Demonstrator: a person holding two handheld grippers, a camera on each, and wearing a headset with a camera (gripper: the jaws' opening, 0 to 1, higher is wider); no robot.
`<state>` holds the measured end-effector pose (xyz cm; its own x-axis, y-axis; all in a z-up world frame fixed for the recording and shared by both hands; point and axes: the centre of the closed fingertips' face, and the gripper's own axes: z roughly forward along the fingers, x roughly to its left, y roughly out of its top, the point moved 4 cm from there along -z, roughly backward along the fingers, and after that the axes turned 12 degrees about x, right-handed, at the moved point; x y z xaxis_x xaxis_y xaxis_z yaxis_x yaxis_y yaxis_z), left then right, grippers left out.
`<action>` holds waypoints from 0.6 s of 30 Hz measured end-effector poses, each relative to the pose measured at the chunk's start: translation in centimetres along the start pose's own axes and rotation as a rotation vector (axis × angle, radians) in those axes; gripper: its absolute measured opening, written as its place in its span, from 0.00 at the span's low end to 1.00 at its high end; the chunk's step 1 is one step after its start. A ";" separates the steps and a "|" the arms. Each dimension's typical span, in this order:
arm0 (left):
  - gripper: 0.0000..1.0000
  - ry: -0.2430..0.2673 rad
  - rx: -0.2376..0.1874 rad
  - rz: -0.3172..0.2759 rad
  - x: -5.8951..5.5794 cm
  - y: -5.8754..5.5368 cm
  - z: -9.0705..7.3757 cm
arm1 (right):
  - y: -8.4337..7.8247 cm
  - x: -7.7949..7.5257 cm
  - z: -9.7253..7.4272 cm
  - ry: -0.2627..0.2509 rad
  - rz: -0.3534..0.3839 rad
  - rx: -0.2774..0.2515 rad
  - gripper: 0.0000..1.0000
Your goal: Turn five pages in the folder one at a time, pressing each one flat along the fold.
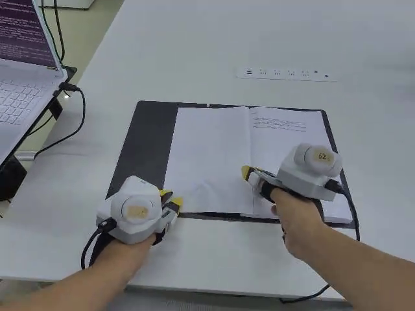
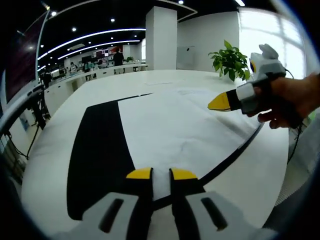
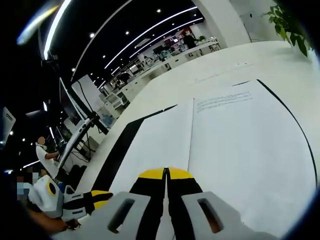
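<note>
The black folder (image 1: 146, 149) lies open on the white table, with a white left page (image 1: 207, 149) and a printed right page (image 1: 285, 129). My right gripper (image 1: 248, 173) is shut, and its yellow tips (image 3: 165, 173) rest on the paper just left of the fold (image 3: 190, 135), near the folder's front edge. My left gripper (image 1: 170, 199) sits at the front edge of the left page. Its jaws (image 2: 161, 174) stand a narrow gap apart with nothing between them. The right gripper (image 2: 220, 102) also appears in the left gripper view, and the left gripper (image 3: 97, 196) in the right gripper view.
A laptop (image 1: 19, 84) stands at the far left, with a black cable (image 1: 78, 123) trailing over the table towards the folder. Behind the folder lies a white power strip (image 1: 285, 73). The table's front edge (image 1: 214, 285) is close below the grippers.
</note>
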<state>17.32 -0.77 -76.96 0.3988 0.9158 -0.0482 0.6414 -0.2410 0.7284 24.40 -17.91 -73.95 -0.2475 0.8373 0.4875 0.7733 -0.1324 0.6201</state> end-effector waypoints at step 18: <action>0.13 0.019 -0.035 0.005 0.0 -0.1 0.1 | 3.0 -1.1 3.7 0.006 -0.129 -0.046 0.00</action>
<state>17.29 -0.75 -77.07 0.3890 0.9207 -0.0317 0.6161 -0.2344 0.7520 29.13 -17.30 -74.88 -0.3466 0.8457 0.4059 0.7074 -0.0486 0.7052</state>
